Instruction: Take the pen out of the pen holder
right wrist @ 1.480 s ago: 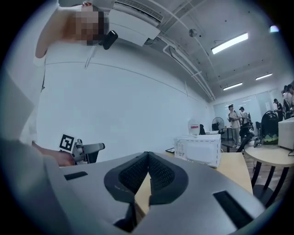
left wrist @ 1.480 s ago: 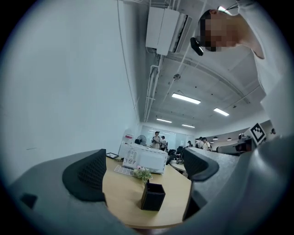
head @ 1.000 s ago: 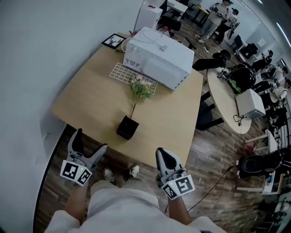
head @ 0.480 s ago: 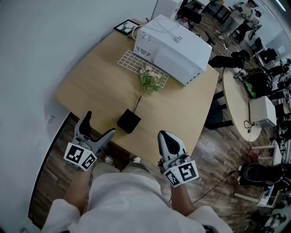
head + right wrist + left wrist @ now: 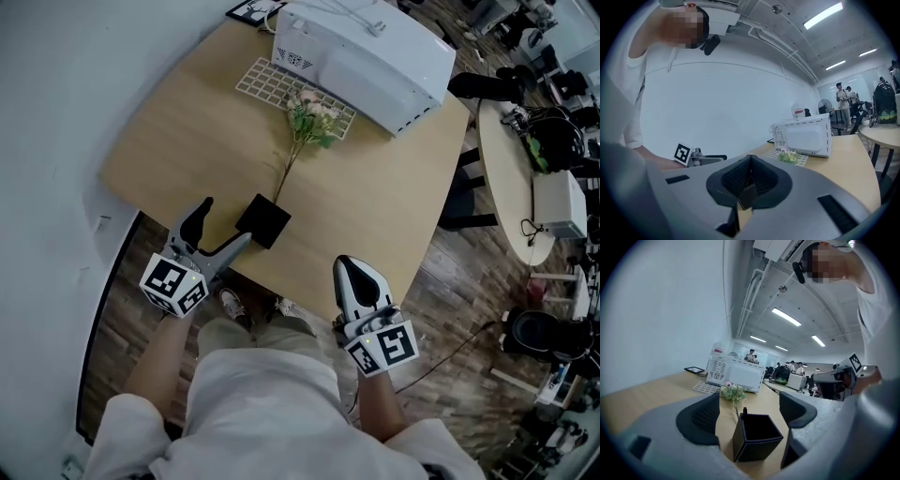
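Both my grippers have come forward since a second ago. My left gripper (image 5: pixel 217 232) now reaches over the near edge of the table (image 5: pixel 187 141), just beside the black pen holder (image 5: pixel 262 220). Its jaws stand apart and have just been closing a little. In the left gripper view the holder sits between them, but neither pad touches it. My right gripper (image 5: pixel 354 272) hangs off the near edge, well apart from the holder, with its jaws together on nothing.

The holder stands upright near the near edge. A flower (image 5: pixel 312 112) on a thin stalk rises from its far corner, and a small dark tip (image 5: pixel 744 410) pokes up beside the stalk. I take that tip for the pen but cannot be sure.

Nothing is gripped yet, so I judge the approach nearly done. Steadying the holder, grasping the pen and lifting it out are all left.
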Tool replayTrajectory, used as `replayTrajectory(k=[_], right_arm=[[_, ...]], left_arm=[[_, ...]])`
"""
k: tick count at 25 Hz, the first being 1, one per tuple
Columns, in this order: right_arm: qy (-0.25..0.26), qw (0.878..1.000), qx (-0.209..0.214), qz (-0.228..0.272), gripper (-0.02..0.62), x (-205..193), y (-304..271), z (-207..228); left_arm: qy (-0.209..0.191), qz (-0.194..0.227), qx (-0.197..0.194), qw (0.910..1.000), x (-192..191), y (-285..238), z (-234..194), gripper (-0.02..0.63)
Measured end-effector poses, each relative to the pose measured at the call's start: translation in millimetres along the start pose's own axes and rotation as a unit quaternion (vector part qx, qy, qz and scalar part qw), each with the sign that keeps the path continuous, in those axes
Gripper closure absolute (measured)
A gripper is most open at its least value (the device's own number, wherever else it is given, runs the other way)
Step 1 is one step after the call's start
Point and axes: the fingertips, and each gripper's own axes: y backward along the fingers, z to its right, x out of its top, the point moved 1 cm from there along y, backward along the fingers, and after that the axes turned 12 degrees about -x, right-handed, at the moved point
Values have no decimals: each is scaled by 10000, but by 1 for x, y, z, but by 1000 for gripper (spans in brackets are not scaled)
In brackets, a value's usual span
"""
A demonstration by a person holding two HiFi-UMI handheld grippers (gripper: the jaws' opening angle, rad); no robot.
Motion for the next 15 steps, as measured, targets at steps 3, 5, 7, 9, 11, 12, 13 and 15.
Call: replayTrajectory(k=[3,5,7,9,11,12,13,15], right_arm=[[-56,9999,-36,-98,594,-10,2,1],[-56,9998,-66,-154,594,-16,2,2],[-42,9997,-110,-221,594,-21,3,2],[-46,9994,-160,-303,594,-27,4,0],[-62,9992,-146,-371,594,-36,4,-6],[-59,9991,-120,-407,594,-41,4,-9],[-49,9990,-100,-444,594,-46,5,-11],[-42,9987,-89,-503,594,-54,6,-15]], left_arm=[[-25,-160,-155,9997,-9,-16,-7,226],[-40,-266,-261,9993,-17,-25,-10,248],[-60,-350,-393,9986,-24,-34,-12,267],[-58,-384,-518,9979,-32,-40,-14,286],[-55,-422,-560,9975,-37,-42,-20,309],[-48,-440,-563,9974,-39,-42,-23,325],[-40,-450,-572,9973,-42,-44,-25,343],[-46,-477,-631,9969,-46,-48,-26,359]])
